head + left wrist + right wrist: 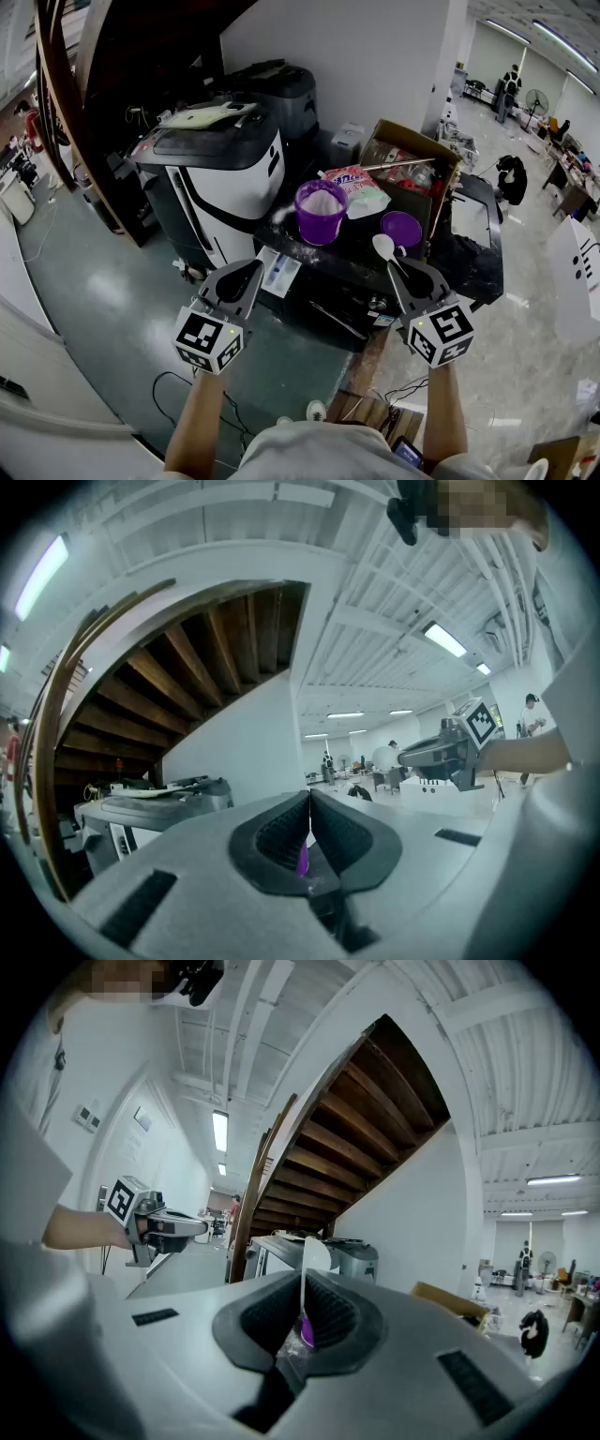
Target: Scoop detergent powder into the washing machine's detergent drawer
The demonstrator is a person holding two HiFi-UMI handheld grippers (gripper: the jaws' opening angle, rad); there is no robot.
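Observation:
A purple tub [321,212] heaped with white powder stands on a dark counter [469,267], with its purple lid [401,228] lying to the right. My right gripper [397,265] is shut on the handle of a white spoon [383,247], whose bowl points up near the lid. That spoon [310,1252] stands upright between the jaws of my right gripper [302,1312]. My left gripper [250,270] is shut on nothing, low and left of the tub, above a white and blue drawer-like tray [279,271]. Its closed pads [281,836] show only a purple sliver behind.
A white washing machine [225,164] with a dark lid stands at the left, a darker machine [281,89] behind it. A pink and white detergent bag [359,188] and an open cardboard box [412,155] sit behind the tub. Cables lie on the floor [169,384].

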